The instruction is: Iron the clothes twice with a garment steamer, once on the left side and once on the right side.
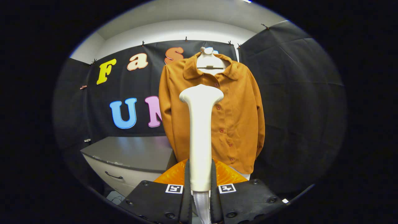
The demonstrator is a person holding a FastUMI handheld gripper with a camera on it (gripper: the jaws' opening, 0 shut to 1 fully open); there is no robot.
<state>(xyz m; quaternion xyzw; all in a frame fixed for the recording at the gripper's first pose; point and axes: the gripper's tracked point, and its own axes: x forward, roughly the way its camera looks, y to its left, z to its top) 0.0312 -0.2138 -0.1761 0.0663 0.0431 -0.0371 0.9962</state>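
Gripper (200, 177) at bottom centre of the frame, fingers closed in tight on the handle of the garment steamer (200, 124), one finger pressing each side, so it has a firm hold. Two small square marker tags sit on the gripper body either side of the handle. Steamer stands upright between the fingers, white, slim shaft rising to a wider flared head at mid-frame. A clear ribbed hose (202, 205) drops from the handle base between the fingers, bottom centre.

Just behind the fingers, an orange translucent part (230, 175) shows on both sides of the handle; cannot tell what it is.

Beyond the steamer, centre to upper centre: orange-brown shirt (239, 118) hanging on a white hanger form (209, 60), collar open, buttoned down the front, sleeves hanging down both sides. Steamer head overlaps the shirt's left-of-centre chest area in the picture; contact cannot be told.

Lower left: grey-topped cabinet (130, 152) with a white drawer front and dark handle. Black cloth wall behind and on the right; white wall strip across the top.
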